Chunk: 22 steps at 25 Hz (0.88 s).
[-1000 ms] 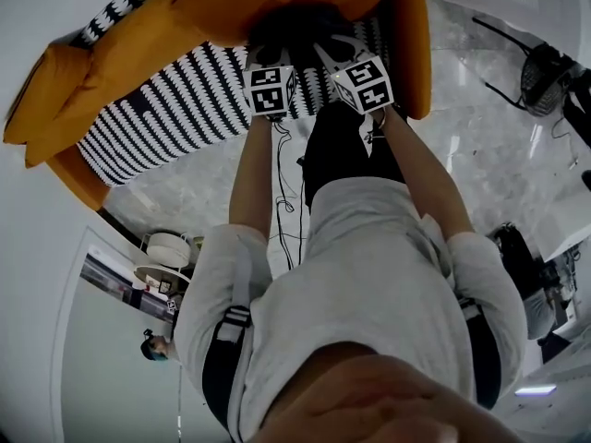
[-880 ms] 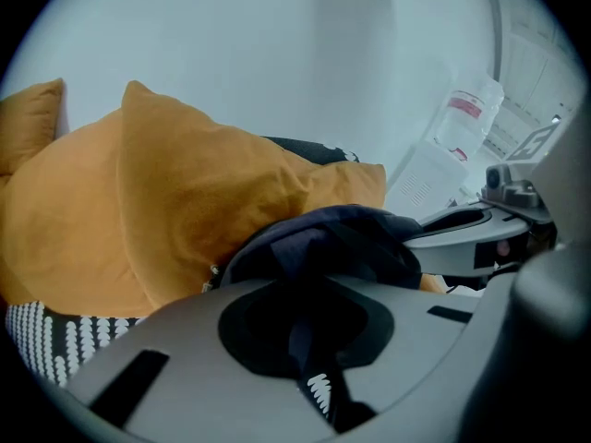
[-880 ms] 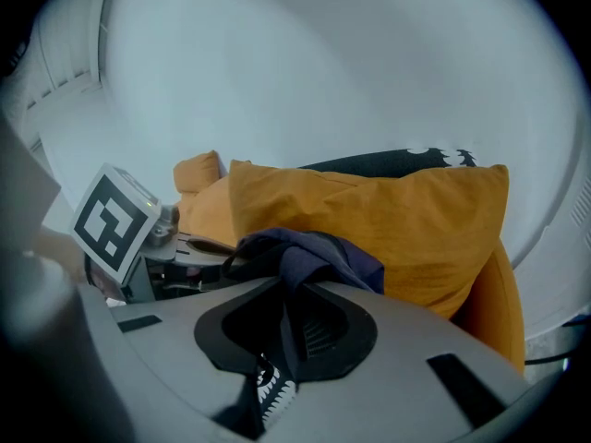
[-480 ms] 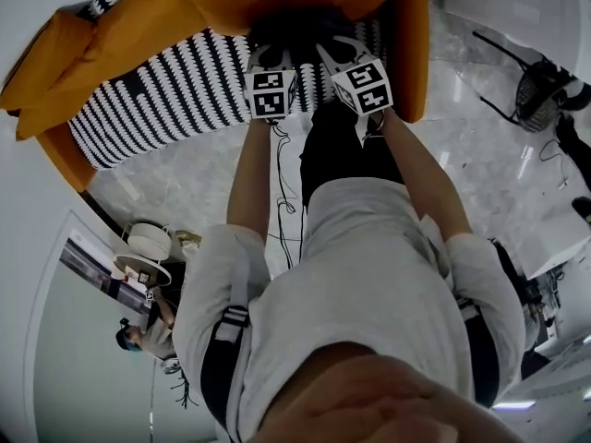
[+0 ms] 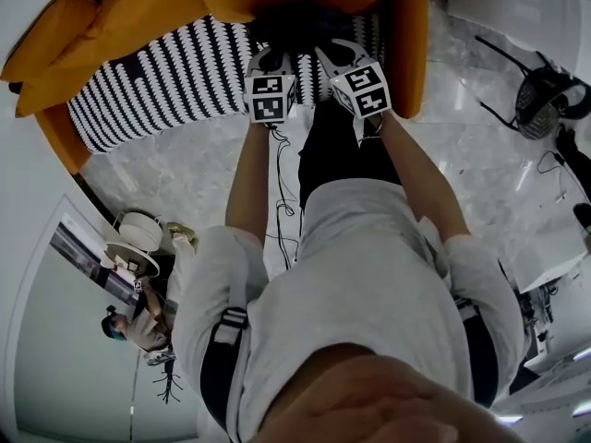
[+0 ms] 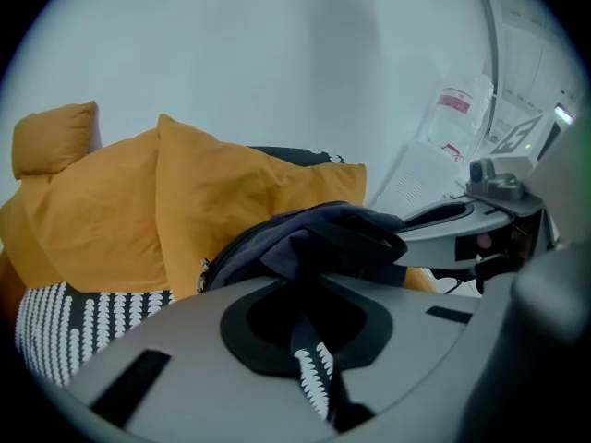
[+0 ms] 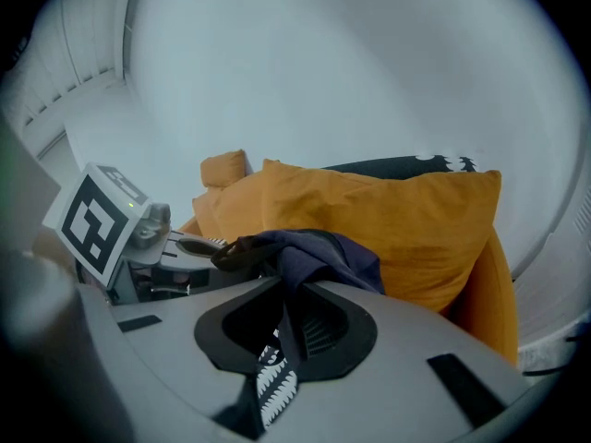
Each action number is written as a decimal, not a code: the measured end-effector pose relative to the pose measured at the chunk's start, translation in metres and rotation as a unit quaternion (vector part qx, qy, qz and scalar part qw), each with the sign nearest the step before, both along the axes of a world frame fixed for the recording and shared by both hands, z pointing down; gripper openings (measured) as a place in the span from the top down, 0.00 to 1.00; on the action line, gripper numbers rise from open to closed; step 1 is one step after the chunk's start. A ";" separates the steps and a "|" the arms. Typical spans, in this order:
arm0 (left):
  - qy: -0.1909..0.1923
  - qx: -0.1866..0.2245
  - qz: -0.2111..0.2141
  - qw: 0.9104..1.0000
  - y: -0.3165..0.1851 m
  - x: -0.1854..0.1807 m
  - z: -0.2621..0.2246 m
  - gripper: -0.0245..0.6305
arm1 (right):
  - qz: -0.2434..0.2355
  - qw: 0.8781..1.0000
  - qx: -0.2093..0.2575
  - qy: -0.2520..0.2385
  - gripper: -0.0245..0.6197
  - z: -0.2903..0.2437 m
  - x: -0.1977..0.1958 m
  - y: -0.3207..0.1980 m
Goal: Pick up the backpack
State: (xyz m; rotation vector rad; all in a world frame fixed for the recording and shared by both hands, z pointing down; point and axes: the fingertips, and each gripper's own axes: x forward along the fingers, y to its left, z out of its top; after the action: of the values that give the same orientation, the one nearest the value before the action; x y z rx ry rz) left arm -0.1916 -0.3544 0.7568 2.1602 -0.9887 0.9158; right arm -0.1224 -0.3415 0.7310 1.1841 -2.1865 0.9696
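Clamping fabric of the backpack, left hand-held gripper and right hand-held gripper are both closed.

The head view looks steeply down from above the person, past both arms to the sofa in front. Each claw view sits just behind its own jaws, very close, facing across the orange cushions toward the wall. The left claw view catches the right claw at its right edge. All three views share the backpack.
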 end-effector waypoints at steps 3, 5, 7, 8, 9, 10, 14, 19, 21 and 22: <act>-0.008 0.011 0.000 1.000 0.013 0.004 -0.008 0.93 | -0.011 1.000 0.005 -0.004 0.86 -0.003 0.002 0.012; -0.015 0.020 -0.008 1.000 0.019 0.001 -0.016 0.93 | -0.023 1.000 0.009 -0.005 0.86 -0.007 0.000 0.020; -0.014 0.022 -0.026 0.999 0.029 -0.003 -0.020 0.93 | -0.036 0.999 0.009 -0.008 0.86 -0.011 -0.003 0.032; -0.011 0.020 -0.035 0.999 0.036 -0.004 -0.020 0.93 | -0.040 0.999 0.008 -0.010 0.86 -0.012 -0.004 0.038; -0.009 0.017 -0.044 0.999 0.042 -0.005 -0.020 0.93 | -0.043 0.999 0.007 -0.012 0.86 -0.013 -0.004 0.045; -0.008 0.015 -0.050 0.999 0.048 -0.005 -0.018 0.93 | -0.045 0.999 0.007 -0.015 0.86 -0.013 -0.003 0.051; -0.007 0.016 -0.075 0.997 0.068 -0.004 -0.017 0.93 | -0.052 0.998 0.007 -0.025 0.86 -0.015 -0.002 0.074; -0.016 0.017 -0.088 0.996 0.096 -0.001 -0.017 0.93 | -0.064 0.997 0.012 -0.034 0.86 -0.018 0.000 0.105; -0.018 0.013 -0.095 0.995 0.110 -0.001 -0.020 0.93 | -0.070 0.997 0.010 -0.036 0.86 -0.019 0.003 0.119; -0.017 0.008 -0.102 0.995 0.118 -0.001 -0.023 0.93 | -0.073 0.997 0.009 -0.037 0.86 -0.020 0.004 0.127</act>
State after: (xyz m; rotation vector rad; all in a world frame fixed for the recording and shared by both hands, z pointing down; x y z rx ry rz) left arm -0.1925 -0.2360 0.7343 2.0186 -1.2117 0.8513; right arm -0.1185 -0.2143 0.7113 0.9950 -2.3084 0.9490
